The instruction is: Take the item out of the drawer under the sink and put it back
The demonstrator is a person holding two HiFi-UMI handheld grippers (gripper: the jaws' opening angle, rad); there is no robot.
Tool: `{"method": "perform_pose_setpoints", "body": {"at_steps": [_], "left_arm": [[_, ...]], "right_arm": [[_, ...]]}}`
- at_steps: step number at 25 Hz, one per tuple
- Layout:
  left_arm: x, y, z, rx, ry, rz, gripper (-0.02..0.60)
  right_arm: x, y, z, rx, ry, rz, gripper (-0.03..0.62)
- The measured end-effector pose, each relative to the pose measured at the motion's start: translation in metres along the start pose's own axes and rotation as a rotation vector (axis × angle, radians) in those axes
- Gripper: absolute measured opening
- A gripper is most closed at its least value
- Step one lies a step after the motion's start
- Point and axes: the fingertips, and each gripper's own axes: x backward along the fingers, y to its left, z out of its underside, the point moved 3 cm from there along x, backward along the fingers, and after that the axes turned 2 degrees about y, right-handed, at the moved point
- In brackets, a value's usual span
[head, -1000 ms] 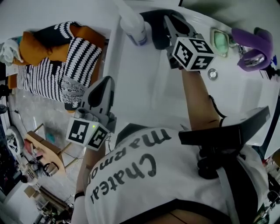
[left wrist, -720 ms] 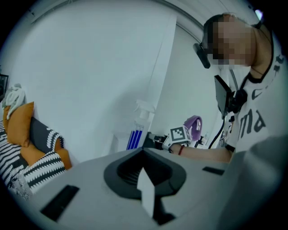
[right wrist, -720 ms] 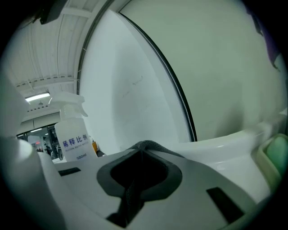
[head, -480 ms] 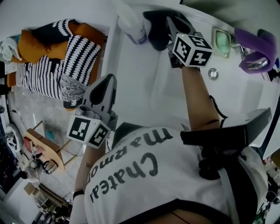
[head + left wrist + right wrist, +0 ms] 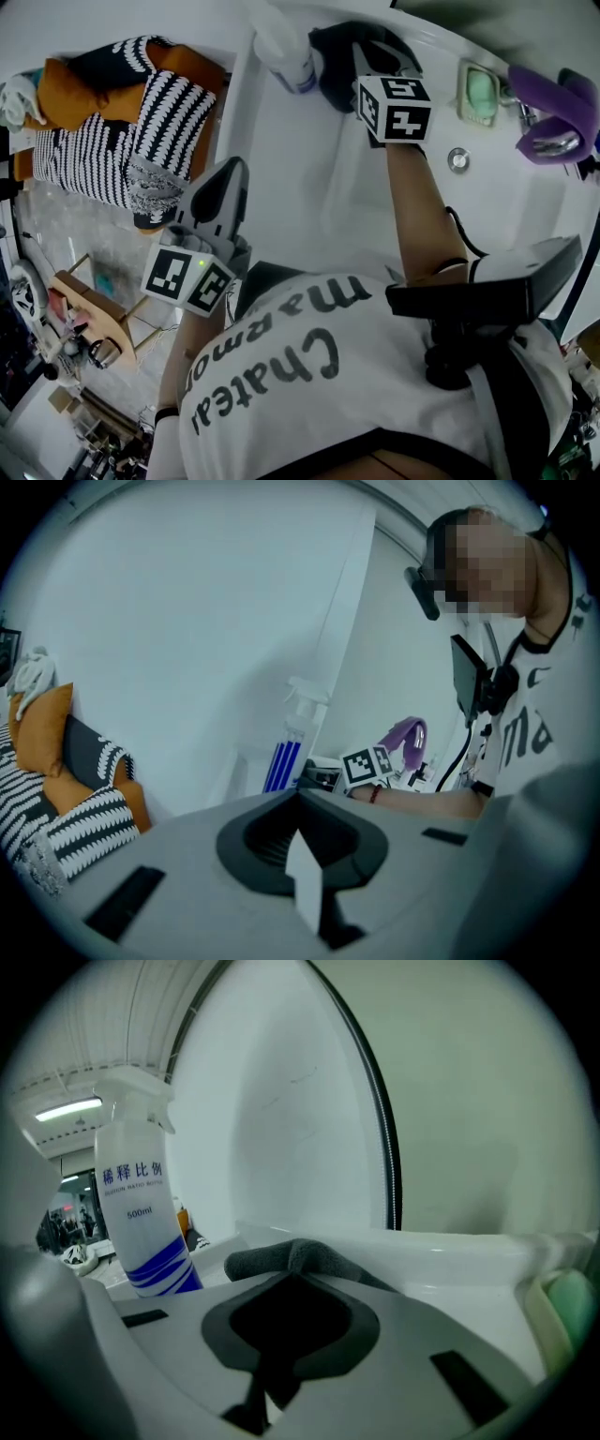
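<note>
Right gripper [image 5: 367, 52]: reaches across the white sink [image 5: 309, 159] to its back ledge, pinches a dark grey cloth [image 5: 333, 70] in jaws drawn close, with only a thin gap between them. Cloth: lies bunched on that ledge, humps up just past the jaw tips in the right gripper view.

Just beside the cloth, on the left in the head view: a white spray bottle [image 5: 281, 47] with blue stripes, upright. Along the ledge on the other side: a green soap dish [image 5: 476, 89] and a purple object [image 5: 553, 108], both apart from the cloth.

Left gripper [image 5: 228, 183]: hangs off the sink's left edge, well apart from the cloth, jaws pressed together at the tips, nothing between them. Beyond it: black-and-white striped cushions [image 5: 141, 131] and an orange cushion [image 5: 66, 94].
</note>
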Motion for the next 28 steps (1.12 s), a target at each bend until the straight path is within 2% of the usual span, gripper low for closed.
{"method": "perform_pose_setpoints", "body": {"at_steps": [6, 10, 15, 21, 28], "left_arm": [[-0.001, 0.001, 0.006, -0.004, 0.020, 0.004, 0.009], [0.000, 0.003, 0.007, 0.002, 0.014, -0.003, 0.009], [0.001, 0.002, 0.009, -0.001, 0.014, 0.000, 0.009], [0.005, 0.007, 0.006, 0.007, 0.002, -0.011, 0.009], [0.008, 0.009, 0.003, 0.011, -0.027, 0.005, 0.009]], "right_arm": [[-0.009, 0.000, 0.007, -0.014, 0.138, -0.002, 0.029], [-0.014, -0.003, 0.011, -0.034, 0.206, 0.028, 0.029], [-0.017, -0.007, 0.014, -0.060, 0.231, 0.049, 0.029], [-0.022, -0.009, 0.013, -0.101, 0.274, -0.001, 0.029], [-0.021, -0.006, 0.011, -0.065, 0.260, 0.028, 0.031]]}}
